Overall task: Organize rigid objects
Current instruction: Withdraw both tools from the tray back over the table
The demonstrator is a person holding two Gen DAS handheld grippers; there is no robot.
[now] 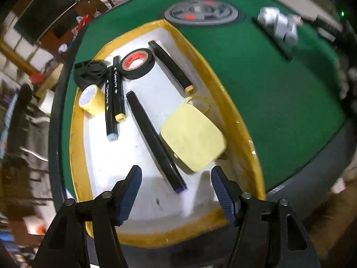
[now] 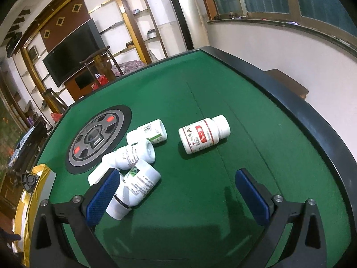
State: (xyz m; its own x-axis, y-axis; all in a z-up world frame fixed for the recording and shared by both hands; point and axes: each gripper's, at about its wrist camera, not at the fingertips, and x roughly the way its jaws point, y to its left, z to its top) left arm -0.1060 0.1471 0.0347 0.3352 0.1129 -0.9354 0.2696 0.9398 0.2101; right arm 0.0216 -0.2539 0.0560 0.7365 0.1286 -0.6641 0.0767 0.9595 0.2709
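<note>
Bottles [image 2: 204, 134]: lying on green surface [image 2: 245, 111], centre frame; tray [image 1: 234, 116] holding markers [image 1: 171, 64]. I am hovering both grippers [image 1: 176, 192] [image 2: 176, 192] released, empty; next likely grasping one bottle.

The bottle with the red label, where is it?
In the right wrist view, the bottle with the red label lies on its side on the green table, alone, right of the cluster of white bottles.
</note>
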